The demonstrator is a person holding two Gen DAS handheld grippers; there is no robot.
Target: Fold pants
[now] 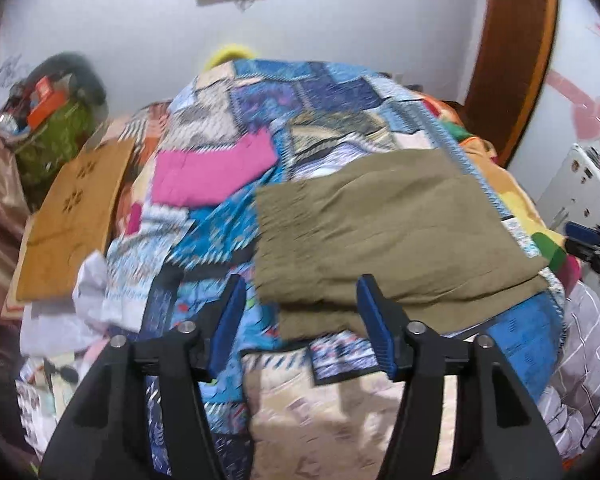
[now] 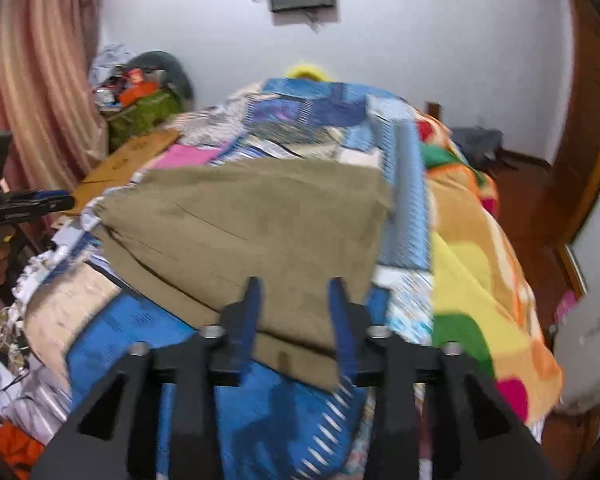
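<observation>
The bed is covered by a blue patchwork quilt (image 1: 228, 208), on which lie the folded olive pants (image 1: 384, 232), a pink cloth (image 1: 208, 168) and, at its left edge, a brown cardboard sheet (image 1: 72, 216).

Olive pants (image 2: 260, 216), folded into a thick rectangle, lie on a patchwork quilt (image 2: 404, 184) covering the bed, directly ahead of the right tool (image 2: 296, 288), whose blue-padded fingers (image 2: 253, 300) stand apart, gripping nothing. The left tool (image 2: 32, 202) reaches in from the far left.
</observation>
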